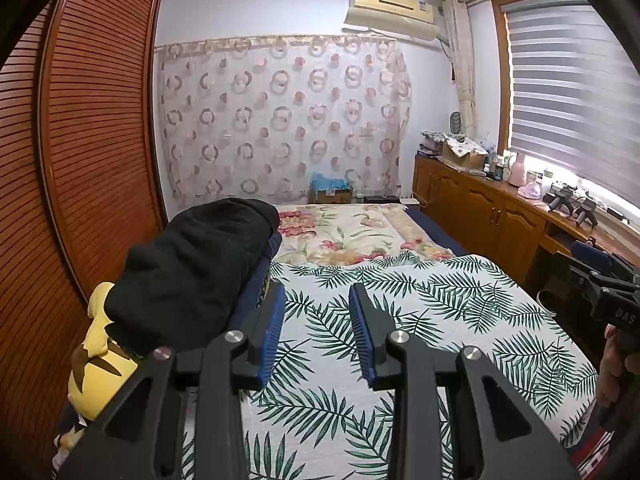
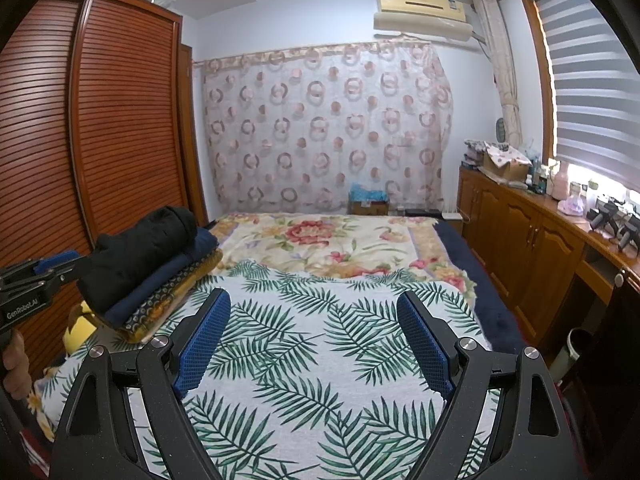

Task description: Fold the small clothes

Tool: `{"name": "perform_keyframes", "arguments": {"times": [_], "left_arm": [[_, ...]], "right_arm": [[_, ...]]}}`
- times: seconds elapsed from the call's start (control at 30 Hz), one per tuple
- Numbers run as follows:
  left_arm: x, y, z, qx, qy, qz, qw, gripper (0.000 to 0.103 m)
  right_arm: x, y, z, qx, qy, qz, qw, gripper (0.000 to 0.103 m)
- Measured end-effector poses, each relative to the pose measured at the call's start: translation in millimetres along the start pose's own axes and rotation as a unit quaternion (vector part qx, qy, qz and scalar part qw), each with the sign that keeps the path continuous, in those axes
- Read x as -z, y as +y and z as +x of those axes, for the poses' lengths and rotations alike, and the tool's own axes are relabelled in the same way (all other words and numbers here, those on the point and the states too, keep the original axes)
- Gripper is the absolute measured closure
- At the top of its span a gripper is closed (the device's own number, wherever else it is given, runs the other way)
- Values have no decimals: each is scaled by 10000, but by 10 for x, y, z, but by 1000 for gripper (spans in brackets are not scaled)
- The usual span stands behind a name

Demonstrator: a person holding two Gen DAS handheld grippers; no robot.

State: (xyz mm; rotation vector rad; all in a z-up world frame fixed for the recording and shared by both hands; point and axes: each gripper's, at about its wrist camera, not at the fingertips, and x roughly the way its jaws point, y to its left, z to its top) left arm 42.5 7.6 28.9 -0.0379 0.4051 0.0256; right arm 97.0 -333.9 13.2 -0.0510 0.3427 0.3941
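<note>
**Stack lies left of both grippers**

Left gripper (image 1: 318, 330) jaws part-spread, empty; right gripper (image 2: 314, 338) jaws wide, empty. I judge the clothes stack (image 2: 148, 268) nearer the left, up-left of its jaws, long axis running away from me

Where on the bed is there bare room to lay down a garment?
The palm-leaf cloth in front of both grippers is bare, bordered by the floral blanket behind and the folded stack on its left. The floral blanket is also free. The left edge is crowded with the stack and a yellow plush.
</note>
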Motion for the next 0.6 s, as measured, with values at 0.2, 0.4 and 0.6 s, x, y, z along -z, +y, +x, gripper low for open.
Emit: {"name": "perform_keyframes", "arguments": {"times": [0.2, 0.4, 0.6], "left_arm": [[-3, -1, -1, 10, -5, -1, 10000, 71], [-9, -5, -10, 7, -9, 0, 10000, 71], [-15, -6, -11, 9, -17, 2, 10000, 71]], "right_arm": [[3, 5, 3, -5, 4, 2, 10000, 16], [5, 11, 6, -2, 0, 0, 10000, 16], [6, 11, 8, -2, -2, 2, 10000, 16]]}}
